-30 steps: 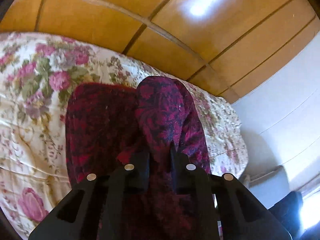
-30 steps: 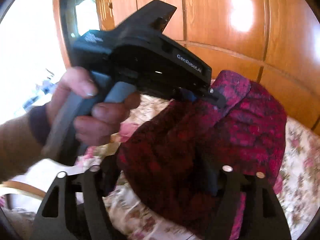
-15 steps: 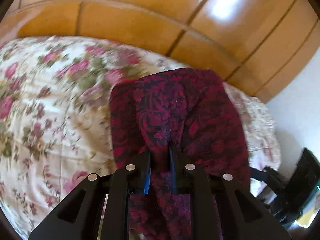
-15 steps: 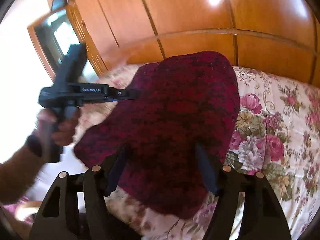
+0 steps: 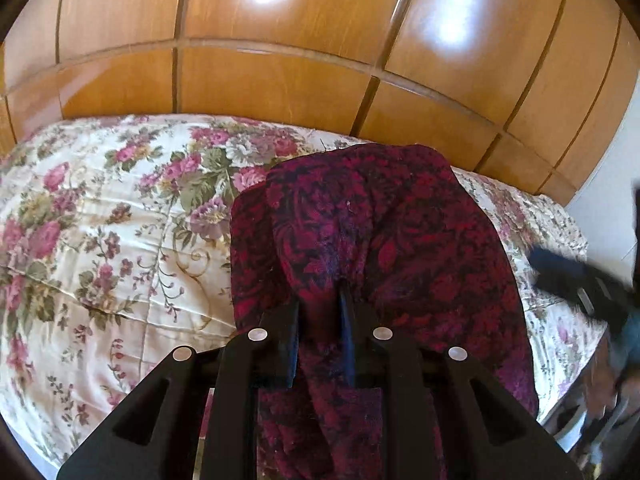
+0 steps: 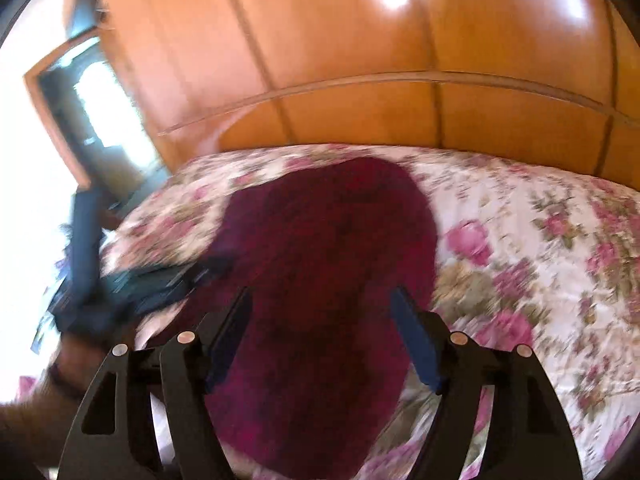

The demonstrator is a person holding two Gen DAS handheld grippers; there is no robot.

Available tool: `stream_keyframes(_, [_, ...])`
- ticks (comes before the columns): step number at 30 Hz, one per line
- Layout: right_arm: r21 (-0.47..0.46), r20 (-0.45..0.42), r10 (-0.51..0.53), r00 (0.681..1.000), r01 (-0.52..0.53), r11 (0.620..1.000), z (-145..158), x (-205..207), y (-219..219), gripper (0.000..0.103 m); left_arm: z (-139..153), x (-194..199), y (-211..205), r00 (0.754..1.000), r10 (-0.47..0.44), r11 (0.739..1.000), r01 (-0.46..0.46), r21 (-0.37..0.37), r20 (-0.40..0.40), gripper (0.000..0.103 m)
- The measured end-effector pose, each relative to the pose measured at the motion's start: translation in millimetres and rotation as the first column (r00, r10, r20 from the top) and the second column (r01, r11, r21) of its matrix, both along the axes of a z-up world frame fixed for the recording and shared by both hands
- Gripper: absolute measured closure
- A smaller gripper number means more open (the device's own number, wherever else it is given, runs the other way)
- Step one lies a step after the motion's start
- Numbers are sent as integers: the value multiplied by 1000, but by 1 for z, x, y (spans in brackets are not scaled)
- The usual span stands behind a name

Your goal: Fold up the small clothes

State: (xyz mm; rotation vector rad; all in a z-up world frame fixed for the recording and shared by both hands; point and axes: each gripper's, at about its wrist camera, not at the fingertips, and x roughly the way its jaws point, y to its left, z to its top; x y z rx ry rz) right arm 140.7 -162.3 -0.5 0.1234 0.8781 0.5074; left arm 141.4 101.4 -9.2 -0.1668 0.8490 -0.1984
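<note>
A dark red patterned garment (image 5: 384, 248) hangs over the floral bedspread (image 5: 100, 240). My left gripper (image 5: 320, 312) is shut on a bunched fold of it and holds it up. In the right wrist view the same garment (image 6: 328, 280) is blurred and spreads in front of my right gripper (image 6: 320, 312), which is open with its jaws wide apart on either side of the cloth. The left gripper's body (image 6: 132, 284) shows at the left of that view, and the right gripper's dark body (image 5: 580, 280) shows at the right edge of the left wrist view.
A glossy wooden panelled headboard and wardrobe (image 5: 320, 60) rises behind the bed. A mirror or door frame (image 6: 80, 120) stands at the left. The bedspread (image 6: 540, 260) stretches to the right. The bed's edge drops off at right (image 5: 576, 360).
The garment has come lower toward the bedspread. My right gripper has pulled back from the left gripper and stays open. The left gripper keeps its hold and has swung to face the bed.
</note>
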Motion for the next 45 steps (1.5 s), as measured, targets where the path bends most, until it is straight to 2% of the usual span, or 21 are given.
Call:
stream_keyframes(3, [-34,-44,-45,998,43,999,-7,37,8,33,2,-5,-6,1000,0,999,-1,41,24,86])
stream_keyframes(6, [-73,-73,-49,996,44,996,-16,64,24,33,2,-7,-8,999,6,998,-8,61,39,86])
stream_keyframes(11, [-178,-102,-37,994,18,984,-49,86,55,31,-7,-5,-3,999,29,997,-31,67,33,86])
stream_keyframes(13, [-181,-103,-44,994,25,983,-57,89,56,29,-8,-6,-2,999,37,997,-39,63,30,86])
stream_keyframes(19, [-145,-80,-59,995,47,988,-52,80,49,24,-6,-11,-3,997,61,996,-64,56,48,86])
stream_keyframes(23, [-86,-71,-71,995,65,994,-47,75,42,15,-4,-18,-3,995,79,995,-83,57,56,86])
stream_keyframes(25, [-54,-68,-72,995,69,996,-43,73,39,5,-3,-22,-3,992,104,991,-109,77,66,79])
stream_keyframes(26, [-38,-66,-72,995,69,997,-41,72,37,4,-2,-24,-4,991,109,990,-115,87,72,79])
stream_keyframes(28, [-9,-58,-71,996,71,997,-38,68,33,3,-2,-26,-4,991,112,988,-119,101,72,78])
stream_keyframes(31, [31,-51,-73,996,75,997,-34,59,23,3,-3,-31,-8,987,134,977,-145,154,84,70])
stream_keyframes(35, [138,-64,-79,995,88,987,-35,42,-9,2,-6,-31,-7,987,150,973,-159,171,63,70])
stream_keyframes(40, [249,-186,-8,983,55,967,-68,23,-43,2,-15,-31,-6,987,155,967,-160,199,44,67])
stream_keyframes(45, [443,-283,120,952,19,896,-102,20,-49,2,-19,-29,-2,987,156,970,-158,184,25,67])
